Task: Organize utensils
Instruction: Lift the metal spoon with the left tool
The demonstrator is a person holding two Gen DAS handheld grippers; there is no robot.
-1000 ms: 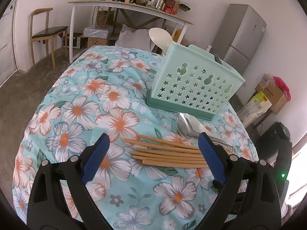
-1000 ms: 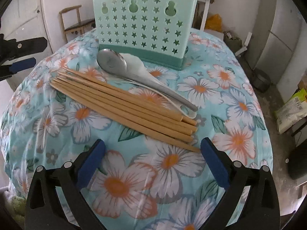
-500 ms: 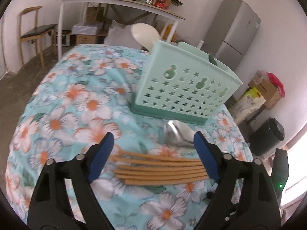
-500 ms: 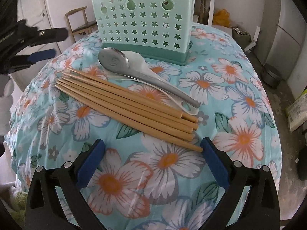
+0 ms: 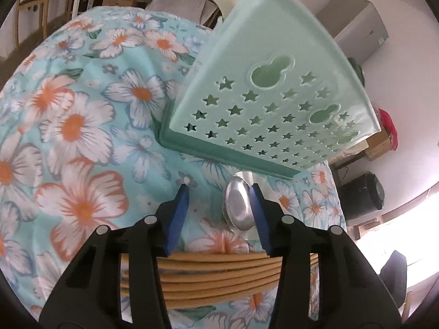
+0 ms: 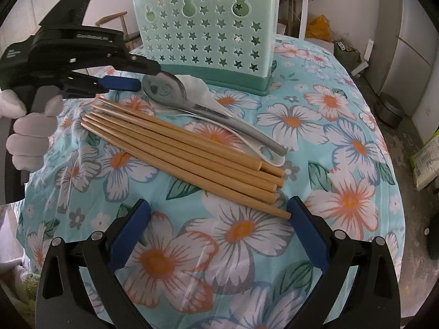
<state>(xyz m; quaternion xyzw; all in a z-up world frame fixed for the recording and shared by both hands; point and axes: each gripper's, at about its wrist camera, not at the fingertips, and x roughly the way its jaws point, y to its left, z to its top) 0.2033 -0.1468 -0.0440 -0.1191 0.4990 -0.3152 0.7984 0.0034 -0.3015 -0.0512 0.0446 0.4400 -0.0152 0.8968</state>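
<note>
A: What is the left tool [image 5: 219,211] doing?
B: Its jaws are closing around the bowl of the steel spoon [image 5: 238,210]; the right pad lies against the bowl, the left pad is clear of it, so nothing is gripped.
A: And the right tool [image 6: 218,231]?
B: Spread wide and empty above the cloth [image 6: 343,148] on the bench.
A: Count the utensils.
B: Six chopsticks [image 6: 189,159] side by side; two spoons beside them, the steel one on a white spoon [image 6: 200,93]. One caddy [image 6: 208,33] stands just behind, another white spoon inside.
</note>
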